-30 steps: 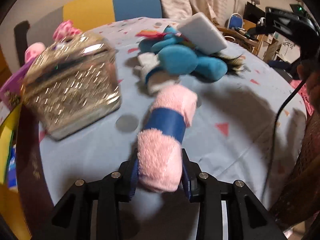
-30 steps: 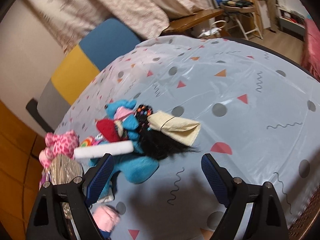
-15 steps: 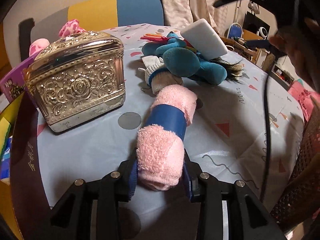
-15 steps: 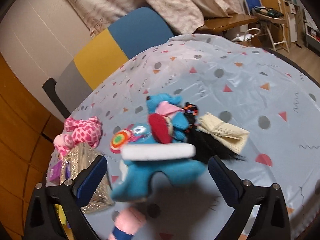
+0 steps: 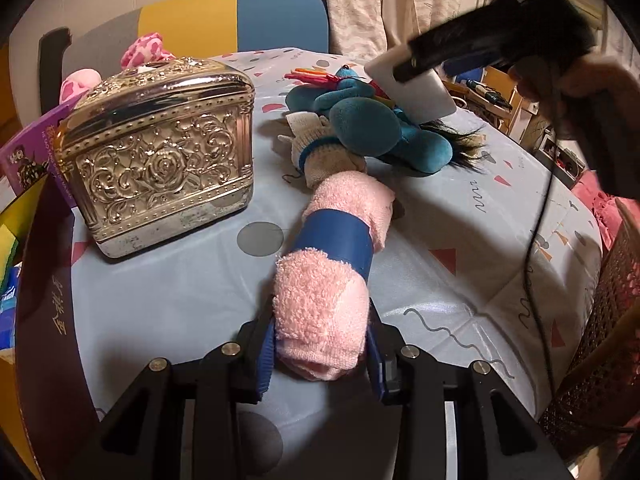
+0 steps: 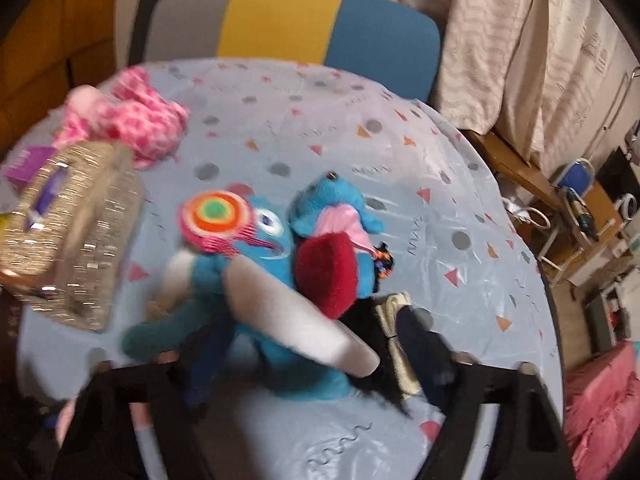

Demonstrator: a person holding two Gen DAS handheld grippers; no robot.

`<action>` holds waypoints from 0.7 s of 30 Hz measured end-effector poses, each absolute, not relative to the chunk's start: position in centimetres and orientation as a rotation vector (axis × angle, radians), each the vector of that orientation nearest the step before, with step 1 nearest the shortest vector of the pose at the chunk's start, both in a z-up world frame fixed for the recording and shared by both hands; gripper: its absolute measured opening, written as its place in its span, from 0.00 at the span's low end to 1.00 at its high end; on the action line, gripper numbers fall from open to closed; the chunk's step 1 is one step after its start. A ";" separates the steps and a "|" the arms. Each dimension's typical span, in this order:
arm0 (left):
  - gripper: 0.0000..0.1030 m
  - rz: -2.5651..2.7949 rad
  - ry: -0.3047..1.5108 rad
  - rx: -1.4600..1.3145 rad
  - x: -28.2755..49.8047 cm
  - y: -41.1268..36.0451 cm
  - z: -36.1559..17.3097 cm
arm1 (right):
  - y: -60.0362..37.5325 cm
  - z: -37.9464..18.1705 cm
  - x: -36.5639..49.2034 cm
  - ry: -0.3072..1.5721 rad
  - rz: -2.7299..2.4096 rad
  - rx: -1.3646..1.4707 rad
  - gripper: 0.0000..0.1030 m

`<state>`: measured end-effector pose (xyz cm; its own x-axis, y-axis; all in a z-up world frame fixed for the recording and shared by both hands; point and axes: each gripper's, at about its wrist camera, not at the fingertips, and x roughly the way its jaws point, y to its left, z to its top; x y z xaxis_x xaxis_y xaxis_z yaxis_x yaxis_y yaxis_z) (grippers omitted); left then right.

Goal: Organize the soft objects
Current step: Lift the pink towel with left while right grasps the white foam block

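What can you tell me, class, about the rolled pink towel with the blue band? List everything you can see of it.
The rolled pink towel is fluffy terry cloth, wound into a thick cylinder and ringed near its middle by a smooth blue band. It points away from the camera. Its near end is squeezed between the jaws of the left gripper; its far end lies by a cream knitted glove on the table. The left wrist view alone shows it clearly.

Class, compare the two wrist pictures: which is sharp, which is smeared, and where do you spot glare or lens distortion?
Left wrist view: sharp, glints on the metal box, crisp pink towel roll, dark fisheye corners. Right wrist view: motion-smeared throughout, the white sponge and right gripper streaked, the tablecloth showing sheen.
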<state>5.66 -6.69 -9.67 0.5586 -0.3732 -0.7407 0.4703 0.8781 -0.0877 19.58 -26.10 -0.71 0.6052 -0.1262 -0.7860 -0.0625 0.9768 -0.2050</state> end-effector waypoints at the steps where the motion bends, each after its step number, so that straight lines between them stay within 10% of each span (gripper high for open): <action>1: 0.38 -0.499 0.843 0.123 5.6 -6.6 -9.7 | -26.3 -1.1 19.8 0.932 -0.035 -0.204 0.35; 4: 0.36 -0.500 0.844 0.135 5.7 -6.8 -9.6 | -26.7 -0.9 18.9 0.915 -0.012 -0.140 0.23; 21: 0.32 -0.488 0.757 -0.083 3.7 -0.3 -1.0 | -25.2 -2.8 11.7 0.952 0.182 0.150 0.21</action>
<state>3.69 -0.26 -1.01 0.6211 -0.4535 -0.6392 0.3951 0.8855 -0.2443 11.69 -25.22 -2.80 0.5670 0.2199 -0.7938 -0.0878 0.9744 0.2071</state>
